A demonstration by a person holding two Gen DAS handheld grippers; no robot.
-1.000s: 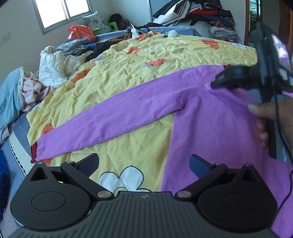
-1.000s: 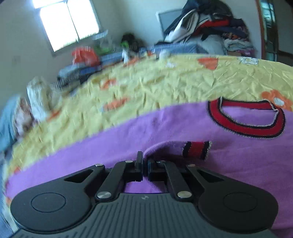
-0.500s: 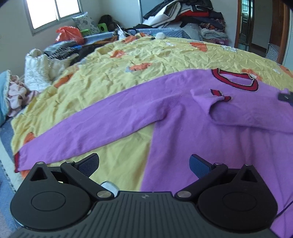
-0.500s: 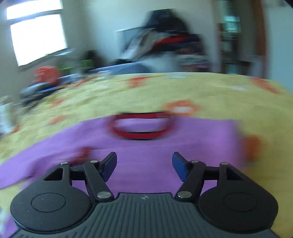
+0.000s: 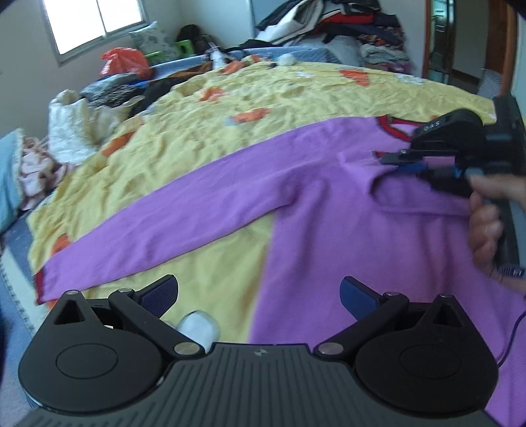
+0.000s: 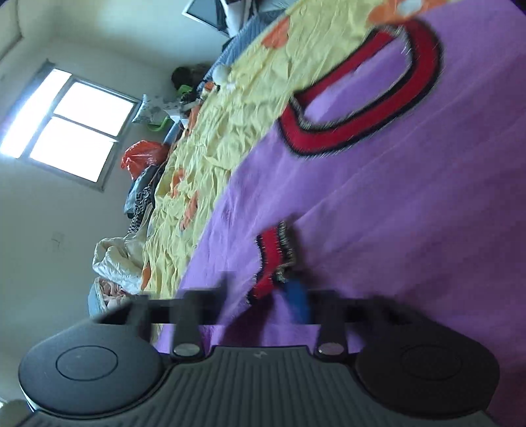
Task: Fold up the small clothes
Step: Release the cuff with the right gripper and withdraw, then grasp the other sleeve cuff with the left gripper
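Observation:
A purple sweater (image 5: pixel 328 230) lies flat on the yellow bedspread (image 5: pixel 263 108), its red and black collar (image 6: pixel 361 108) at the far side. One sleeve (image 5: pixel 164 230) stretches out to the left. The other sleeve is folded across the chest, red cuff (image 6: pixel 273 259) on top. My right gripper (image 5: pixel 391 162), rolled on its side and held by a hand (image 5: pixel 486 223), is closing its jaws on this folded sleeve just behind the cuff; its own view is blurred (image 6: pixel 263 292). My left gripper (image 5: pixel 259 295) hovers open over the sweater's lower left edge, holding nothing.
Heaped clothes (image 5: pixel 345 26) fill the far side of the bed. A white bundle (image 5: pixel 75 131) and an orange bag (image 5: pixel 125 60) lie along the left edge. A doorway (image 5: pixel 440 39) is at the right. A small white object (image 5: pixel 197 328) sits by my left finger.
The right gripper let go of the folded sleeve, swung away to the right with open jaws, then came back rolled on its side and closed at the cuff. The left gripper stayed open.

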